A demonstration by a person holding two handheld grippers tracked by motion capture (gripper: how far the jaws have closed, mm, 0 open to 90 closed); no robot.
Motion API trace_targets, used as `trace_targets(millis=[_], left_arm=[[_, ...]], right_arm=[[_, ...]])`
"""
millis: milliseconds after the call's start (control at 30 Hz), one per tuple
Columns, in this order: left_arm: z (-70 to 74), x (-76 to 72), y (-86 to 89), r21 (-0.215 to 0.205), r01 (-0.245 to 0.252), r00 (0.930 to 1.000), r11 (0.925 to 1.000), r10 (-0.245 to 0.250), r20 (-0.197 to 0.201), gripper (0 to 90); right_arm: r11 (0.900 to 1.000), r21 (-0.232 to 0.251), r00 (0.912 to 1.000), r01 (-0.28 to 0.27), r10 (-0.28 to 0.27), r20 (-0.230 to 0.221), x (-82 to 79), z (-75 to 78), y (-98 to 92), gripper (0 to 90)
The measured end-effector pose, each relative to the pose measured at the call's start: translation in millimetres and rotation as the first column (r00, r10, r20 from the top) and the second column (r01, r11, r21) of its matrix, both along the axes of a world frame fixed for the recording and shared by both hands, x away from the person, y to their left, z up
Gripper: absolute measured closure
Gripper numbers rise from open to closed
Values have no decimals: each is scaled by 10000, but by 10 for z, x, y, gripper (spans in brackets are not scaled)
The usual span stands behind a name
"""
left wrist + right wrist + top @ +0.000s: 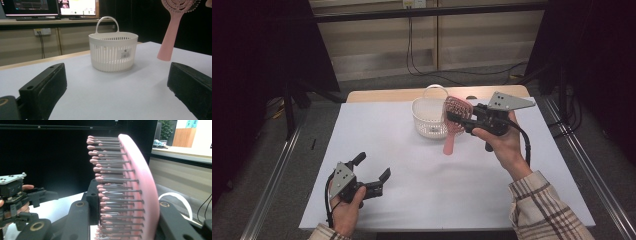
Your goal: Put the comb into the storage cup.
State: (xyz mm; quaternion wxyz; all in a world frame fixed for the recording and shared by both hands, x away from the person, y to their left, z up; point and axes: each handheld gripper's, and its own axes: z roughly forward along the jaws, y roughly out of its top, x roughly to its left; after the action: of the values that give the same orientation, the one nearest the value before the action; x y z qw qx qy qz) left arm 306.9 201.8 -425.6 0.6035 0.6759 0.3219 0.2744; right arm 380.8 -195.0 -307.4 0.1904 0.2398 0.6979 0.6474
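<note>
Left tool nearest, low over the white worktop, jaws wide and empty, aimed at the basket. Right tool clamps the pink hairbrush by its head, handle hanging beside the basket — not yet inside. Risk: the bristle-side grip looks springy, so the brush could twist or catch the rim; right hand raised, wrist turned leftward.

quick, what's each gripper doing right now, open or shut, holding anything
Left gripper: open, jaws wide apart, nothing between them.
Right gripper: shut on the pink plastic hairbrush, held beside the white slotted plastic basket.
</note>
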Motion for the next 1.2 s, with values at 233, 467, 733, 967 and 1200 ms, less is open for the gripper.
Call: trace_targets(millis=[233,467,733,967,1200], left_arm=[[-15,-63,73,30,-21,10000,10000,22,-81,26],[-8,-43,100,-54,-483,9988,9988,482,-20,26],[-2,-43,108,-211,-517,9986,9984,515,-110,26],[-6,-52,82,-101,-360,9992,9993,358,-155,26],[-15,-49,74,-158,-373,9990,9992,369,-234,26]], right_arm=[[9995,293,9999,117,-120,85,49,106,-30,638],[9989,368,9994,304,-311,175,115,182,-24,638],[9972,522,9982,537,-549,222,228,311,-18,638],[9940,705,9960,832,-853,272,340,397,-37,639],[9915,791,9936,1037,-1068,361,395,503,-43,639]])
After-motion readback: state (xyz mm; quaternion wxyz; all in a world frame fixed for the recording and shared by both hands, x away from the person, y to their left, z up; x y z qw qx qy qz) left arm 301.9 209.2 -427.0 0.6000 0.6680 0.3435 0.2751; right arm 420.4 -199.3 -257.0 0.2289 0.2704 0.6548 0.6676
